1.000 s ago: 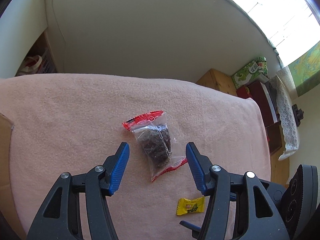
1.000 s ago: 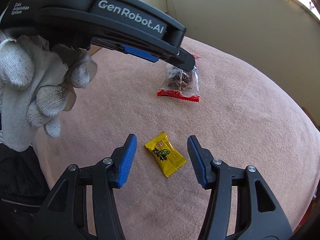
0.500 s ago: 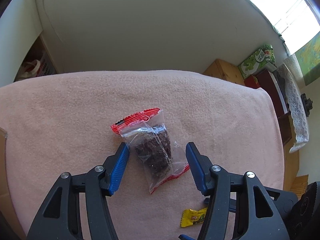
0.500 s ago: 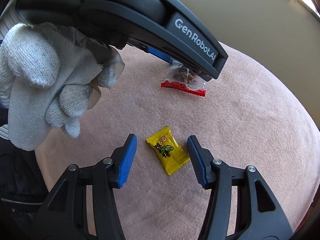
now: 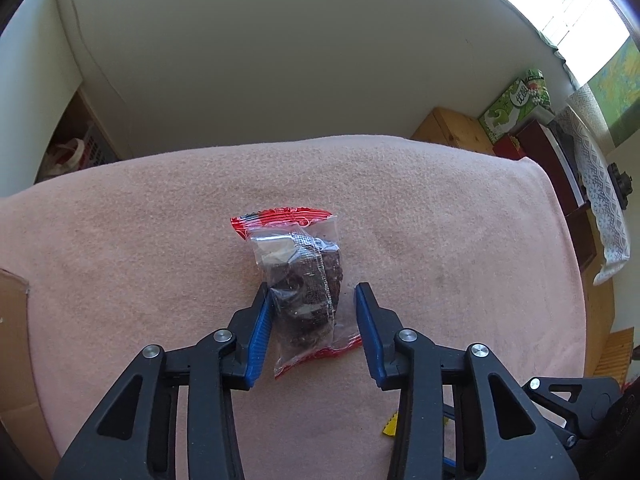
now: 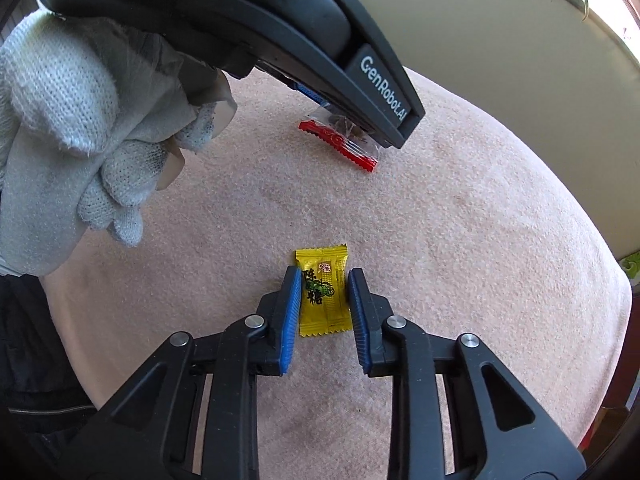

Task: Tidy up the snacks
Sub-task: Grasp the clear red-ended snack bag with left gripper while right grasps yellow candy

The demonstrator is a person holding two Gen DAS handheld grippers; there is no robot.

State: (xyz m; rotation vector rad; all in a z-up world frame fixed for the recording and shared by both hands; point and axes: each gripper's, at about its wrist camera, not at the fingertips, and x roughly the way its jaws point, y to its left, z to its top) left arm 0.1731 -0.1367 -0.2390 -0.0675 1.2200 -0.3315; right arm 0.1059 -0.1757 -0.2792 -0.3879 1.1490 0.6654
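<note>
A clear packet with red ends and dark snack inside (image 5: 304, 280) lies on the pink blanket (image 5: 120, 248). My left gripper (image 5: 310, 294) is down around it, jaws partly closed; the left pad touches the packet, the right pad stands a little off. A small yellow candy (image 6: 323, 294) lies on the blanket. My right gripper (image 6: 323, 284) straddles it with both blue pads at its sides, jaws closed to the wrapper's width. The red-ended packet also shows in the right wrist view (image 6: 344, 142), partly hidden by the left gripper body.
A gloved hand (image 6: 80, 120) holds the left gripper at the upper left of the right wrist view. A cardboard edge (image 5: 12, 320) lies at the blanket's left. A wooden box (image 5: 452, 128), a green carton (image 5: 516, 104) and dark furniture stand beyond the far right edge.
Both grippers have come down and forward over their snacks and narrowed their jaws. The right jaws closed from wide open to the yellow candy's sides. The left jaws closed in around the packet.
</note>
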